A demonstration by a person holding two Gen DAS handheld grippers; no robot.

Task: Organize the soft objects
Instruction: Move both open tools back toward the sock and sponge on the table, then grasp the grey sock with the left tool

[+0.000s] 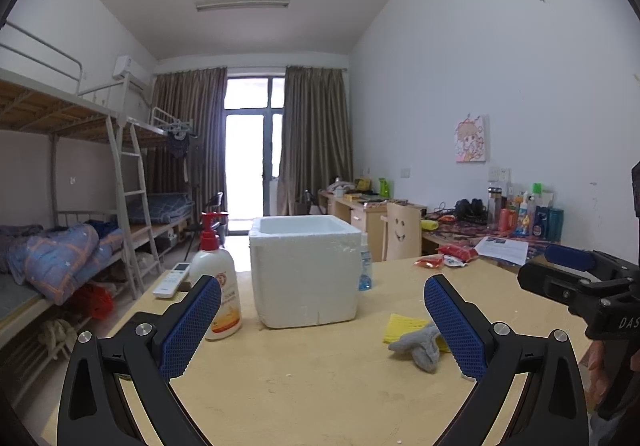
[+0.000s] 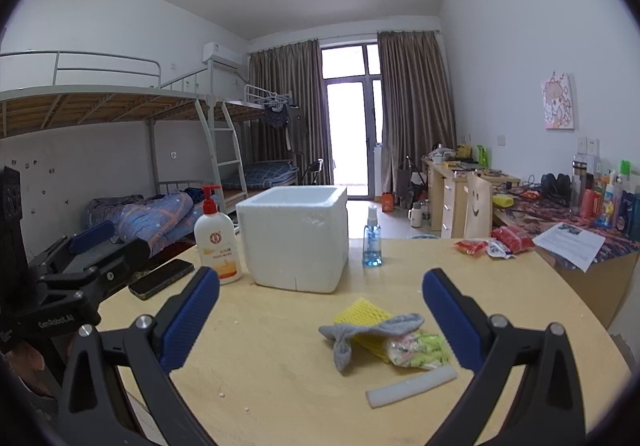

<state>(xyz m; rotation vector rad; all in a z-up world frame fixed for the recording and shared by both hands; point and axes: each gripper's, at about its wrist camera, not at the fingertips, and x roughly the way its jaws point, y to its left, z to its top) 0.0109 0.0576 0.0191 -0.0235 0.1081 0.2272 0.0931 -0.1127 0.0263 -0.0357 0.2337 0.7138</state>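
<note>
Both grippers hang over the round wood table (image 2: 280, 374), nothing in them. The right gripper (image 2: 320, 310) has its blue pads spread wide apart, and the left gripper (image 1: 322, 320) is spread wide too. Looks like they're just getting ready, w/ the jaws wide so a floppy thing can fit between.

The soft stuff sits in a little pile near the front edge, right btwn the right gripper's fingers in its view. A grey sock (image 2: 360, 334) lies on top of a yellow foam net (image 2: 362, 312). A clear bag of soft bits (image 2: 416, 350) touches them, and a white foam strip (image 2: 412, 386) lies just beside, closer to the edge.

Behind the pile stands a white foam box (image 2: 294, 238), open on top. I think that's where the soft things go, bc it's open and close by.

A lotion bottle (image 2: 216, 242), a small blue spray bottle (image 2: 372, 242) and a phone (image 2: 160, 278) stand around the box. They're hard, so prob they stay put.

The sock looks like the easy first grab, since it's on top.
</note>
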